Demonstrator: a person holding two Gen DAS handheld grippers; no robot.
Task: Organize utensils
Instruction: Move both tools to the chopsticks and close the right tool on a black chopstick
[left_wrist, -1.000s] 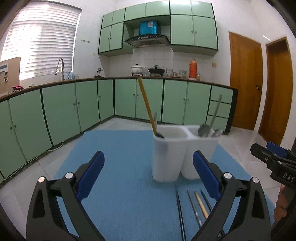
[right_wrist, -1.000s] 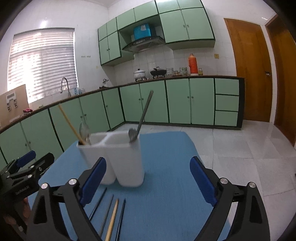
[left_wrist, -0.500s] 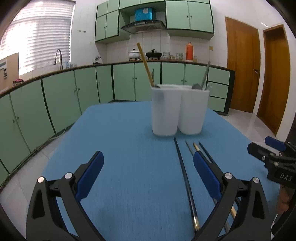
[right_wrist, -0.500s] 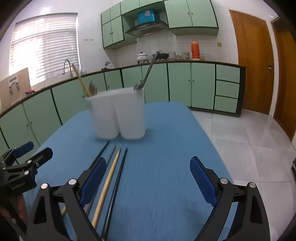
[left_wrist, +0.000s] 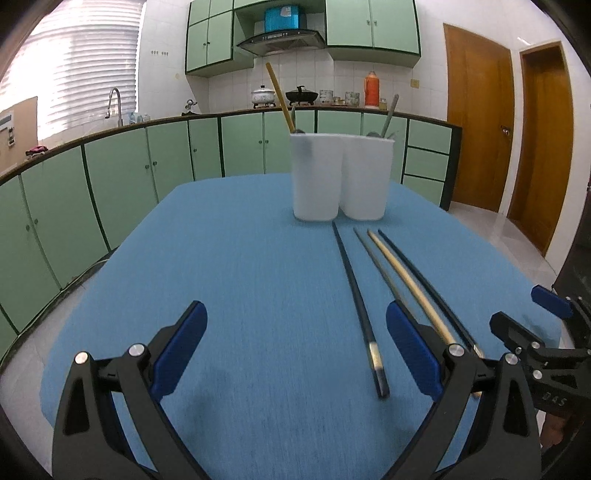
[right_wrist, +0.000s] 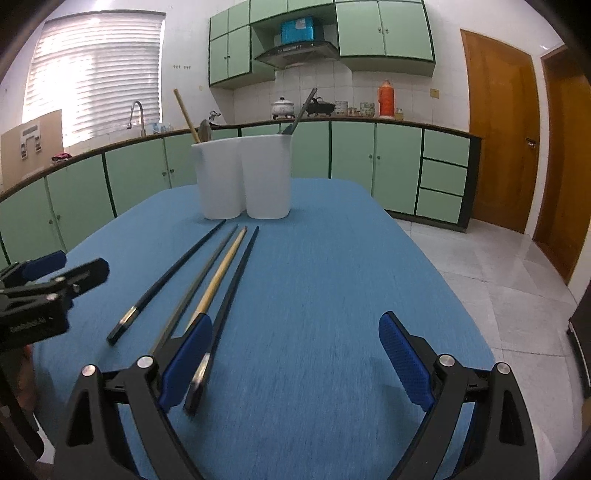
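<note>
Since both cameras sat close to the white holder (left_wrist: 341, 177) a second ago and it now stands at the far end of the blue table (left_wrist: 229, 295), both tools have pulled back toward the near edge. That brings the four loose chopsticks into full view, so I'd say the picking stage is about to start. The holder has two cups, with a wooden stick (right_wrist: 186, 114) in the left one and a metal spoon (right_wrist: 303, 107) in the right.

On the table lie a dark chopstick (left_wrist: 356, 291), a grey one (left_wrist: 376, 262), a wooden one (left_wrist: 406, 284) and another dark one (right_wrist: 236, 273), side by side. The left gripper (left_wrist: 295, 354) is spread wide, holding nothing. The right gripper (right_wrist: 295, 358) is also wide open, its left finger just over the chopstick ends.
</note>
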